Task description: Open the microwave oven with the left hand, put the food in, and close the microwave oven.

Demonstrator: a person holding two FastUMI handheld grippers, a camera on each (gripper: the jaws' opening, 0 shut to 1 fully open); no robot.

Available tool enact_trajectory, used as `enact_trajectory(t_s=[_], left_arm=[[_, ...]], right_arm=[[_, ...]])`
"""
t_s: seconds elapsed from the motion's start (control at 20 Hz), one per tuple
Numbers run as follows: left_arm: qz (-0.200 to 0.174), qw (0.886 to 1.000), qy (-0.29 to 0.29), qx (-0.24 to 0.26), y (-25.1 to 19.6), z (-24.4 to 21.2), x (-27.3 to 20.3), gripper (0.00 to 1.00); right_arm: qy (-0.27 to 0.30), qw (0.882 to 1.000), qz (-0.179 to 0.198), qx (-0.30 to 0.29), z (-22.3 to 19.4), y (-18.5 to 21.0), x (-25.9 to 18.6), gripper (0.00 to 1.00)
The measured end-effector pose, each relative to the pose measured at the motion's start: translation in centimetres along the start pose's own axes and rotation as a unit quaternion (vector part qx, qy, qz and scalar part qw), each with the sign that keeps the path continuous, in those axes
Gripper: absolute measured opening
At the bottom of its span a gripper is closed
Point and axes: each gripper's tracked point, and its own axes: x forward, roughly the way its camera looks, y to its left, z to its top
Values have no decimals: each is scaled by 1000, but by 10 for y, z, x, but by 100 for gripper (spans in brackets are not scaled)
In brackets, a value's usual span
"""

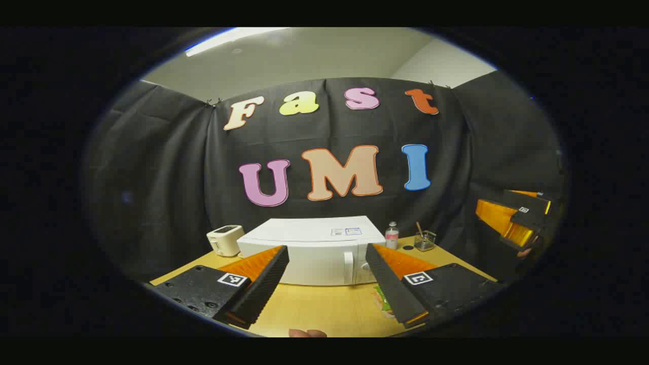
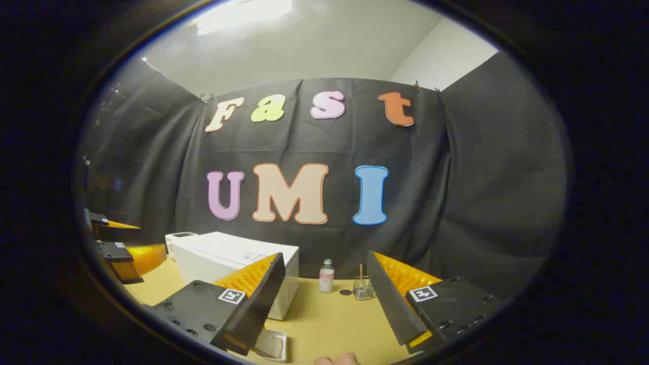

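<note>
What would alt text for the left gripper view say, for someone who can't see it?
An open tool points at a closed white microwave on a wooden table. A toaster stands left of it, a small bottle and glass jar right.

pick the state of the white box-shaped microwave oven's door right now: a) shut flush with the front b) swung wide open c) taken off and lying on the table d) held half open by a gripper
a: in the left gripper view the white box-shaped microwave oven has its door flat against the front with the vertical white handle untouched, and the left gripper hangs open in front of it, apart from it.
</note>
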Motion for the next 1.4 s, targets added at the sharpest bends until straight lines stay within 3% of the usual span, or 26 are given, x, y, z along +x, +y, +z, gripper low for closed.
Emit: enact_trajectory(t_s=[0.2, 0.3, 1.4], left_arm=[[-8, 1000, 17, -4, -3, -11, -10, 98], [-3, 1000, 8, -10, -1, -8, -13, 98], [25, 999, 17, -22, -14, -19, -22, 96]], right_arm=[[2, 1000, -1, -3, -3, 0, -8, 100], [3, 1000, 0, -2, -4, -4, -12, 96], [21, 1000, 10, -3, -21, -29, -30, 96]])
